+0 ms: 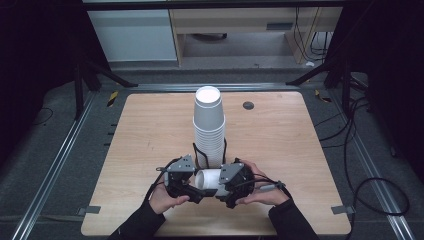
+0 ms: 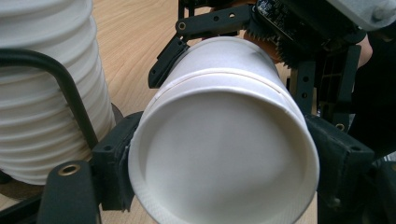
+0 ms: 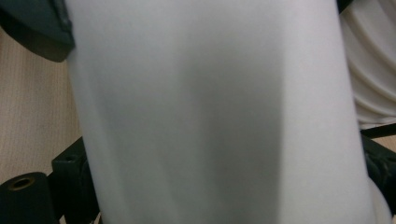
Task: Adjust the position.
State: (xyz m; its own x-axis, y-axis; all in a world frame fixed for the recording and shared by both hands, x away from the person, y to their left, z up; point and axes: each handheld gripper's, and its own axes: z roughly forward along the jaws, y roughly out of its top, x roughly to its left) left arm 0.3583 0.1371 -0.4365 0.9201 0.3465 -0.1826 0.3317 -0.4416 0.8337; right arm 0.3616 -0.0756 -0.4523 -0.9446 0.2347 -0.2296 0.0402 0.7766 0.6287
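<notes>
We see a white paper cup (image 1: 209,179) lying on its side between the two grippers, at the near middle of the table (image 1: 150,130), just in front of the stack of cups (image 1: 209,125). The stack stands upright in a black wire holder (image 1: 197,152) a little farther back, close behind the held cup but apart from it.

The left gripper (image 1: 196,192) comes in from the left and the right gripper (image 1: 224,192) from the right, each held in a hand (image 1: 162,197). Both meet at the cup.

In the left gripper view the cup (image 2: 224,154) shows its open mouth toward us, wide end near. That gripper's jaws sit tight against the rim on either side, closed just as far as the cup allows, so we read it as gripping the cup. Beyond it, the right gripper (image 2: 224,46) has its jaws on the narrower far part of the same cup. The stack (image 2: 42,93) rises at the left of that view, with a holder wire crossing in front of it.

In the right gripper view the cup's wall (image 3: 215,112) stands very close, blurred, with the right gripper's own jaws pressed against it at either side low down; it too is closed on the cup. The ribbed rims of the stack (image 3: 373,70) show at the right edge.
</notes>
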